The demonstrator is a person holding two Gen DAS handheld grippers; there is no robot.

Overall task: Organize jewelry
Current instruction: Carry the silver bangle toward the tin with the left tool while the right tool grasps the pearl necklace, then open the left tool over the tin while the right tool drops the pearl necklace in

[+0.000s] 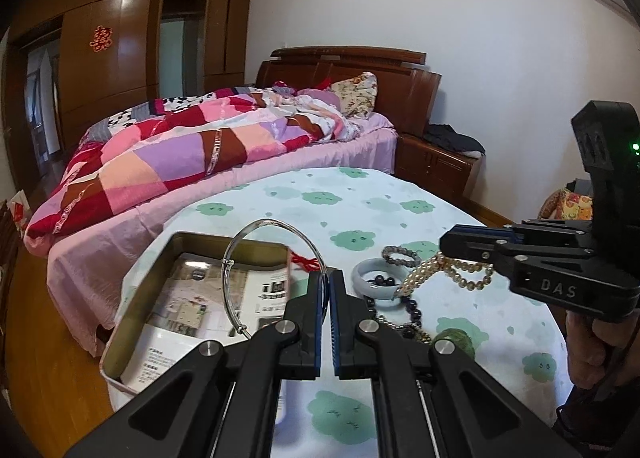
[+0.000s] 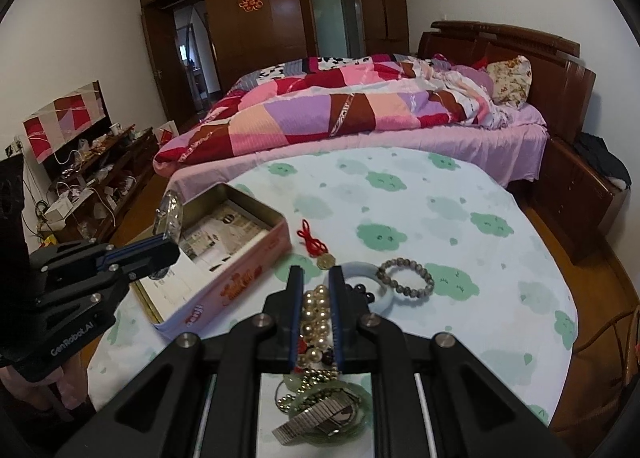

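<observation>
Silver bangle [image 1: 272,258] is pinched in my left gripper [image 1: 325,286], jaws fully closed on the thin wire, the hoop standing up over the tin [image 1: 132,298]. Pearl strand [image 2: 316,314] is sitting between the pads of my right gripper [image 2: 316,298], jaws narrowed onto it and gripping; in the left view the pearls are hanging off the tips above the table [image 1: 360,198], so it's lifted clear.

Tin is lying open at the table's left edge, printed paper [image 1: 192,298] lining its floor, no jewelry inside that I can see. Rest of the pile is lying loose on the cloth: pale jade bangle [image 2: 384,298], grey bead bracelet [image 2: 408,278], red knot charm [image 2: 314,244], metal watch [image 2: 320,418] close under my right jaws, dark beads [image 1: 380,282] by the jade.

Step, as I'm reading it: carrying two pieces to the tin at once. Next move is calling for the left to lower the hoop flat into the tin before opening, then the right swinging across without the dangling pearls catching on the rim.
</observation>
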